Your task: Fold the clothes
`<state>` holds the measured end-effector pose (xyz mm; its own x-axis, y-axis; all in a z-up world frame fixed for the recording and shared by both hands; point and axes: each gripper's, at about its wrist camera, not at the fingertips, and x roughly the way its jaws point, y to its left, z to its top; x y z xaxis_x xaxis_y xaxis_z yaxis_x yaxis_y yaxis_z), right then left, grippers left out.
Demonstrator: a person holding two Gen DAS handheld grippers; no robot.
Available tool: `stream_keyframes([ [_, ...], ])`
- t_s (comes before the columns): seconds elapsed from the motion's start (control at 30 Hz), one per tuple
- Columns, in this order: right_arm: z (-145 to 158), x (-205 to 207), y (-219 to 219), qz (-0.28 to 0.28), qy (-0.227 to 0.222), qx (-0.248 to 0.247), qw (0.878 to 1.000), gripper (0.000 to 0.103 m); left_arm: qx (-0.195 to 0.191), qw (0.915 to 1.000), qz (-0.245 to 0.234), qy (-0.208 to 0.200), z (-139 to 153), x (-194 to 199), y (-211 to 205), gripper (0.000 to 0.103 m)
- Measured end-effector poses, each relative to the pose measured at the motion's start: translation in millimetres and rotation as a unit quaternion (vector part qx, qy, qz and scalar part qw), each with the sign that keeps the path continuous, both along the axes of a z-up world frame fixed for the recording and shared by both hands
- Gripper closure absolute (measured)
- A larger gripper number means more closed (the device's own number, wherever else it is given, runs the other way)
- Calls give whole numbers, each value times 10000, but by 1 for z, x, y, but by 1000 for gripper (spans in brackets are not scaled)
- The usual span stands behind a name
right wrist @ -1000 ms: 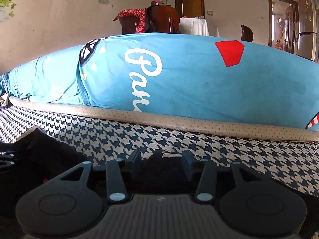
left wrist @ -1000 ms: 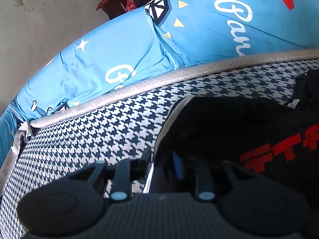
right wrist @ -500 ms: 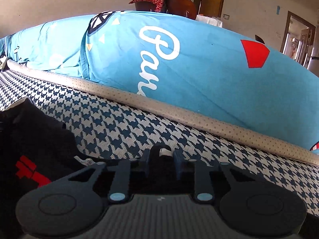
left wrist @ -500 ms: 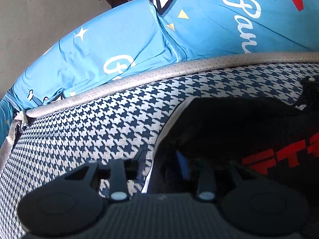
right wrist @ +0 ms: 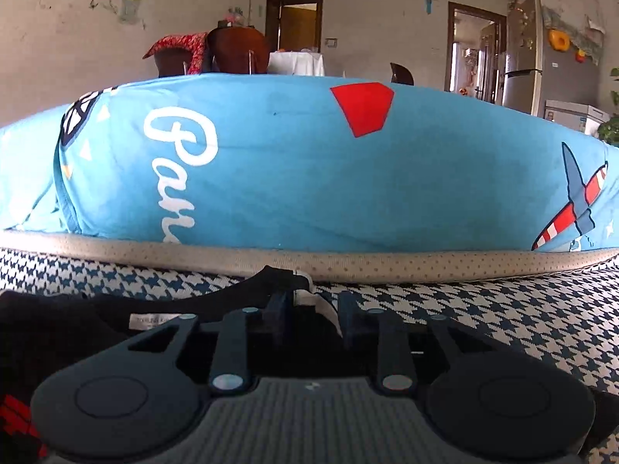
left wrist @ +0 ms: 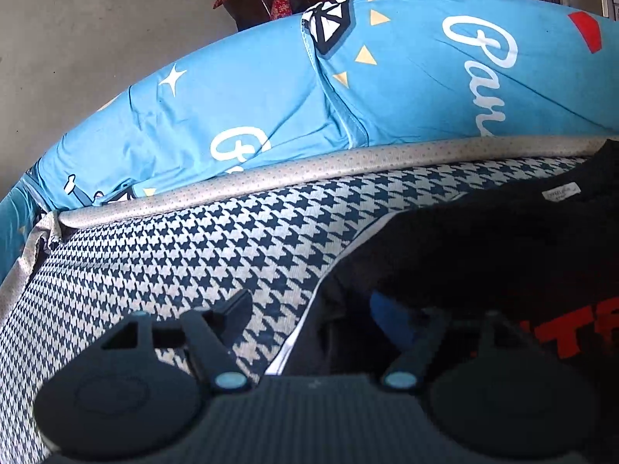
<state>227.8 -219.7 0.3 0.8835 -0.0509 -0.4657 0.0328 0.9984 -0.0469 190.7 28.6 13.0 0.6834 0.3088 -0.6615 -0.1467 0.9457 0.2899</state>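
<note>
The black shirt (left wrist: 503,255) lies on the checked cushion (left wrist: 174,255). The left tongs (left wrist: 332,309) are opening, the shirt's edge between them. The right tongs (right wrist: 315,305) are opening too, over its collar.

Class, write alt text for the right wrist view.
The right gripper, fingers opening, hangs over a black garment on a houndstooth cover; black cloth and a white edge lie between them. Behind rises a blue cushion with white lettering.
</note>
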Motion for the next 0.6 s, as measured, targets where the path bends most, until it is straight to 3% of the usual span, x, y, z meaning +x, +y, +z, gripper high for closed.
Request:
stream_keyframes([
  [0.1,9,-3,-6,-18,-102,230,9997,64,31,9999,65,-102,4,-1,2,19],
  [0.3,18,-9,1,107,-275,235,9993,64,-245,9995,198,-80,7,-1,14,14],
  [0.6,13,-12,44,1526,171,824,9847,64,-761,9957,508,132,4,1,41,11],
])
